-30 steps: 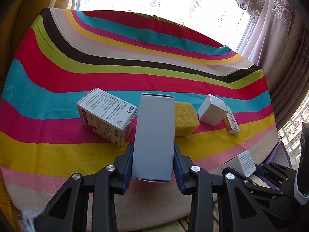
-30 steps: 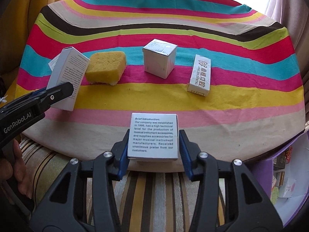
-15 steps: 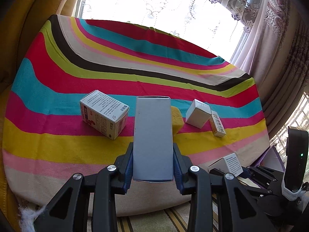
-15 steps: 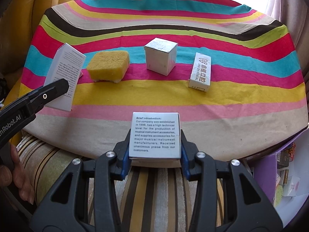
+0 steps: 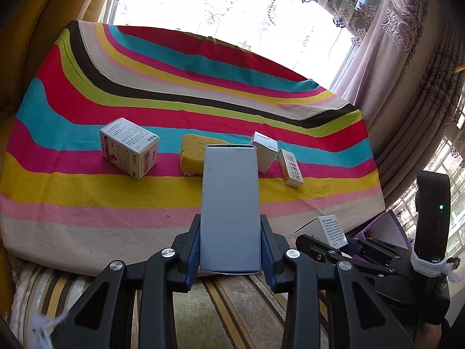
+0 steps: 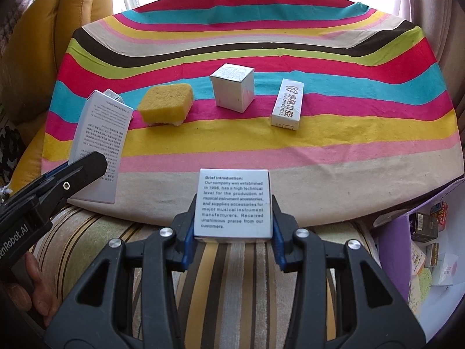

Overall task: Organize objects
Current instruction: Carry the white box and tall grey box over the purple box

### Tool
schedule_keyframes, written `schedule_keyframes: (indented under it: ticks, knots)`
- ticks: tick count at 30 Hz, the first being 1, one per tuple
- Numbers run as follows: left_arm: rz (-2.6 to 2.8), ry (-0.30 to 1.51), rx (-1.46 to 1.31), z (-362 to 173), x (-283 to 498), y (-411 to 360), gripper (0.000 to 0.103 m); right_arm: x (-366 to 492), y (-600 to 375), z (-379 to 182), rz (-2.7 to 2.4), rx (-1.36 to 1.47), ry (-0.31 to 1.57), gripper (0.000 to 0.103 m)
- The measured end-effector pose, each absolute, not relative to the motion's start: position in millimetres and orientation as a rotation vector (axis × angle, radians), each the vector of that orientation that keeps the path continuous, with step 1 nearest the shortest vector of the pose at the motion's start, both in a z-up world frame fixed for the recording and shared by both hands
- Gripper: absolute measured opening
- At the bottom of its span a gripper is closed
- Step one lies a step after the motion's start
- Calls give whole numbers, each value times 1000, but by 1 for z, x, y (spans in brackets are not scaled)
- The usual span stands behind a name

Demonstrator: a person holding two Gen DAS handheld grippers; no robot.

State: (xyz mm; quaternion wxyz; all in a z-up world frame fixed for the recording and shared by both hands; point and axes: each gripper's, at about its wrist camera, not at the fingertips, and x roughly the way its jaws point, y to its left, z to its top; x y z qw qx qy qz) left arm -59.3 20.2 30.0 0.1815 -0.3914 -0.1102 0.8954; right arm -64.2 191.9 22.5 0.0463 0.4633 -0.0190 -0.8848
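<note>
My left gripper (image 5: 231,244) is shut on a tall plain grey-white box (image 5: 229,203), held upright over the near edge of the striped cloth (image 5: 87,200). In the right wrist view that box (image 6: 100,148) shows printed text. My right gripper (image 6: 232,229) is shut on a small white box (image 6: 234,203) headed "Brief introduction", also seen low right in the left wrist view (image 5: 330,229). On the cloth lie a printed carton (image 5: 129,148), a yellow sponge (image 6: 167,101), a white cube box (image 6: 232,90) and a slim dental box (image 6: 287,104).
A purple bin (image 6: 395,250) with several small packages stands at the right, below the table edge. A striped cushion (image 6: 232,276) lies under both grippers. A yellow cushion (image 6: 78,3) sits at the back left, with curtains (image 5: 407,72) and a window beyond. A person's hand (image 6: 37,285) shows at lower left.
Both grippers have drawn back from the table with their boxes still gripped. In the left wrist view the sponge, once hidden behind the tall box, now shows to its left.
</note>
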Motion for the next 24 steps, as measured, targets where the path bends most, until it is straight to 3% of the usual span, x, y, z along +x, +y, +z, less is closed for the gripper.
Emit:
schedule_keyframes:
  ticks: [24]
  knots:
    - [2362, -149, -1078, 40, -20, 98, 37, -13, 256, 36, -2762, 1431, -192, 46]
